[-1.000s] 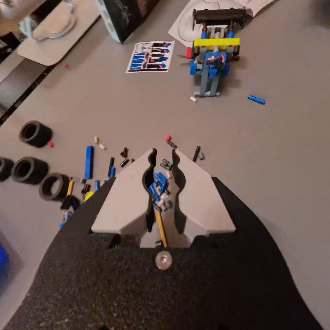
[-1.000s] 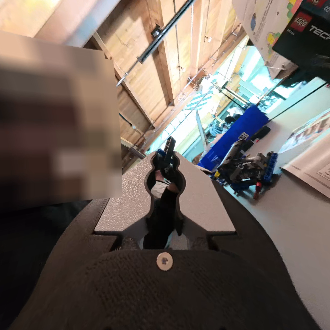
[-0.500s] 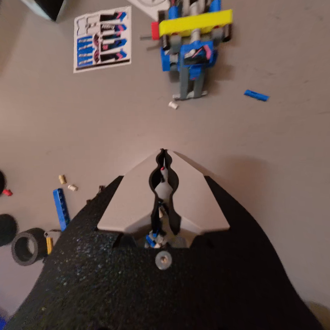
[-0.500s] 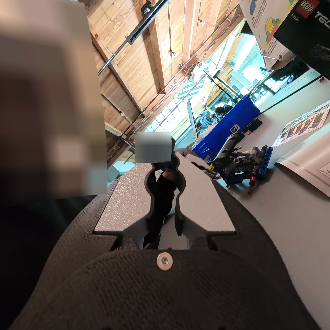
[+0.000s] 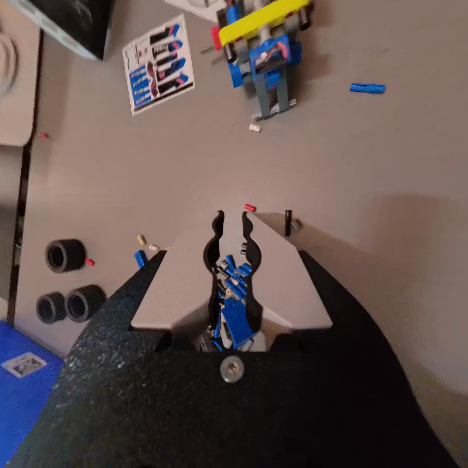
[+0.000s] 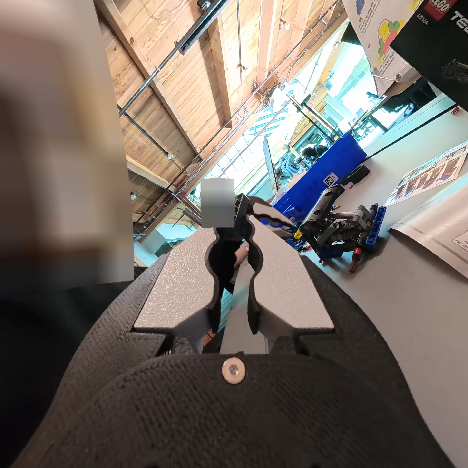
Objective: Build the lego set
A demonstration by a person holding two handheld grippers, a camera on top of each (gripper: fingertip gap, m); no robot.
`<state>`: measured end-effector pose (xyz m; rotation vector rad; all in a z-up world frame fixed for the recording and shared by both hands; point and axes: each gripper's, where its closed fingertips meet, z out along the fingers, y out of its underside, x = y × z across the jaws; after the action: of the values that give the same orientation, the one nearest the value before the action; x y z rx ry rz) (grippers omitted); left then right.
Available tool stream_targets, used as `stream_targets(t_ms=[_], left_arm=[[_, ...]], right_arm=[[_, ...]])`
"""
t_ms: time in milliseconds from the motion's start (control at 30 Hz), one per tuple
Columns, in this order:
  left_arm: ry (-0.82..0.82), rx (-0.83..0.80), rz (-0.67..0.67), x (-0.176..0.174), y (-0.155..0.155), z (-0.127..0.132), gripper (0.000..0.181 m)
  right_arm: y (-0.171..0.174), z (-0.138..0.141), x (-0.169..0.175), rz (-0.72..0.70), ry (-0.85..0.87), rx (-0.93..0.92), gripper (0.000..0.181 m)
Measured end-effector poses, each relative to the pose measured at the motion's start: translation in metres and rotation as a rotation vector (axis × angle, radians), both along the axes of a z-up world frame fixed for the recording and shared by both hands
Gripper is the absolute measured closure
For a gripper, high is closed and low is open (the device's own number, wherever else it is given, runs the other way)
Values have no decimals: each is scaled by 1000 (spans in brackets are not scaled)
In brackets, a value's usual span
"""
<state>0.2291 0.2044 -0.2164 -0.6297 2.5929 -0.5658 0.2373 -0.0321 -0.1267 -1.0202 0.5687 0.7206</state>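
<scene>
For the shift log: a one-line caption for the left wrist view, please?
Open left gripper above scattered blue pins; partly built model beyond.

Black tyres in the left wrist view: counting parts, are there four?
No, only three black tyres show, lying left of the hand-held gripper.

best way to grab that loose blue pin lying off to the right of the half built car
Grip the blue pin across its narrow middle, coming straight down. It lies flat on the table, apart from the car, so its long sides are open to the jaws.
</scene>
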Motion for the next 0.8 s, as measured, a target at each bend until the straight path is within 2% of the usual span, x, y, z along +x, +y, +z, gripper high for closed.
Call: stream_targets(t_ms=[33,100,167,233,300,400,500,567,667,800], left_arm=[[37,13,65,3,1,0,175],[63,-43,104,0,-14,-1,178],[84,-70,15,-7,-30,-9,175],[11,84,-54,1,-15,-18,173],[76,141,-68,-4,-6,-22,173],[116,38,169,2,-7,-15,177],[166,-180,392,-7,-25,-17,179],[192,-265,495,-13,-32,-24,176],[128,-306,634,-8,-25,-31,173],[55,-317,720,-6,-21,-30,170]], right_arm=[[0,0,0,-4,-5,-3,168],[0,0,-1,-15,-11,-6,168],[0,0,-2,-16,-20,-11,168],[1,-1,-3,-9,-26,-17,168],[2,-1,-3,-7,-28,-20,168],[1,0,-3,-15,-33,-16,169],[2,-1,-3,-15,-33,-20,169],[3,-1,-4,-14,-36,-26,169],[3,-1,-4,-9,-38,-22,169],[1,1,-4,0,-28,-3,168]])
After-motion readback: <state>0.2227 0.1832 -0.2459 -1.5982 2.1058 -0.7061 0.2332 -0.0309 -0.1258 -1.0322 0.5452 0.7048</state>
